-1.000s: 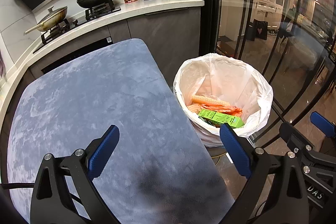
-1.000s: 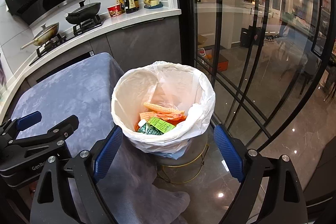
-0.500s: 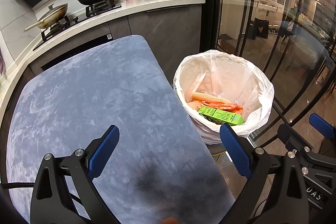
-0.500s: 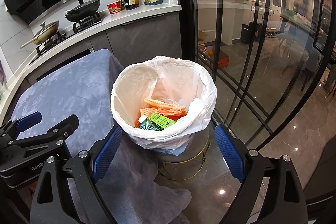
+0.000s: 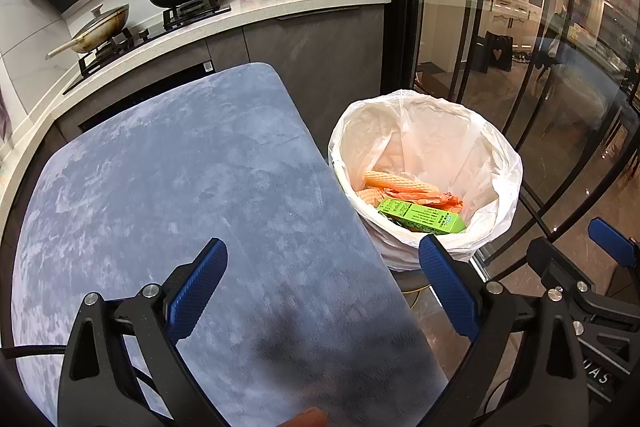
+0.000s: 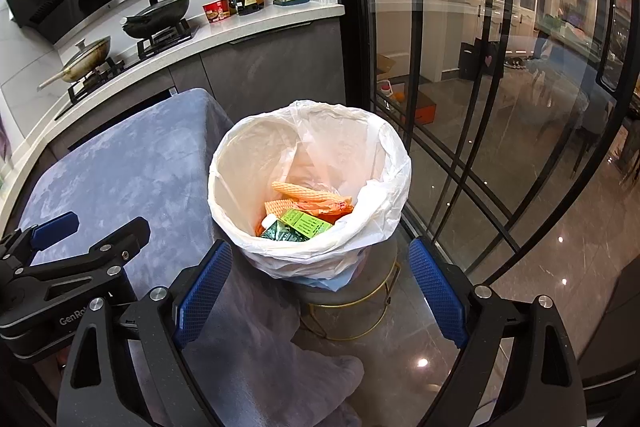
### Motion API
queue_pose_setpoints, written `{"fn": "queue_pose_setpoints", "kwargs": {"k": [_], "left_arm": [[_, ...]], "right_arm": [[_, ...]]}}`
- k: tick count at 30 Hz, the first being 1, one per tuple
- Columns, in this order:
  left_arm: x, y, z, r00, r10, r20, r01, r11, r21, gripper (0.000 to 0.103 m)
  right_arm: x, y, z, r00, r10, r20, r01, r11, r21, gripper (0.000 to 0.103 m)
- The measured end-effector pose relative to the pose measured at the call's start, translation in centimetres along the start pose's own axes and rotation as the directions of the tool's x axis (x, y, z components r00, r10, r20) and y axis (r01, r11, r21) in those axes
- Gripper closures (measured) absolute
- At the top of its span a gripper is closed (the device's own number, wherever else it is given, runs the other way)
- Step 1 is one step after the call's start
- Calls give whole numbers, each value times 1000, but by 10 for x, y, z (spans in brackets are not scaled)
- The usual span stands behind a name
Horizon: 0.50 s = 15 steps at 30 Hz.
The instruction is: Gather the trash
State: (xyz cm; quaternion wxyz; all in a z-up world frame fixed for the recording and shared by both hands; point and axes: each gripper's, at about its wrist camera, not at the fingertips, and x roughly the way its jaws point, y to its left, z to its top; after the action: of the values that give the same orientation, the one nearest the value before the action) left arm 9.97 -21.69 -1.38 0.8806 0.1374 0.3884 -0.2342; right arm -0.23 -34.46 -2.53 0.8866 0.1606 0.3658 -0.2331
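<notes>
A bin lined with a white plastic bag (image 5: 424,131) (image 6: 312,131) stands on a small gold-legged stool beside the table. Inside lie a green carton (image 5: 422,217) (image 6: 306,223), orange foam netting (image 5: 400,183) (image 6: 304,191) and a dark green pack (image 6: 280,233). My left gripper (image 5: 322,285) is open and empty above the blue-grey tablecloth (image 5: 168,187), left of the bin. My right gripper (image 6: 320,285) is open and empty, hovering just in front of the bin. Each gripper shows at the edge of the other's view.
A kitchen counter (image 5: 256,9) behind the table holds two pans on a hob, bottles and a red cup. Glass sliding doors with black frames (image 6: 480,67) run along the right. The tablecloth (image 6: 132,167) hangs over the table edge to the shiny tiled floor (image 6: 520,287).
Both grippers have drifted slightly; the bin sits a little lower and closer in the right wrist view. Both stay open and empty.
</notes>
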Motion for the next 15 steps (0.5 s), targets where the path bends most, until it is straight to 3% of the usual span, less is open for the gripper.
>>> {"fn": "queue_pose_setpoints", "kwargs": {"k": [15], "left_arm": [[2, -2, -5, 1000, -7, -13, 6, 1000, -4, 11]], "right_arm": [[1, -3, -5, 1000, -5, -7, 5, 1000, 1, 17]]}}
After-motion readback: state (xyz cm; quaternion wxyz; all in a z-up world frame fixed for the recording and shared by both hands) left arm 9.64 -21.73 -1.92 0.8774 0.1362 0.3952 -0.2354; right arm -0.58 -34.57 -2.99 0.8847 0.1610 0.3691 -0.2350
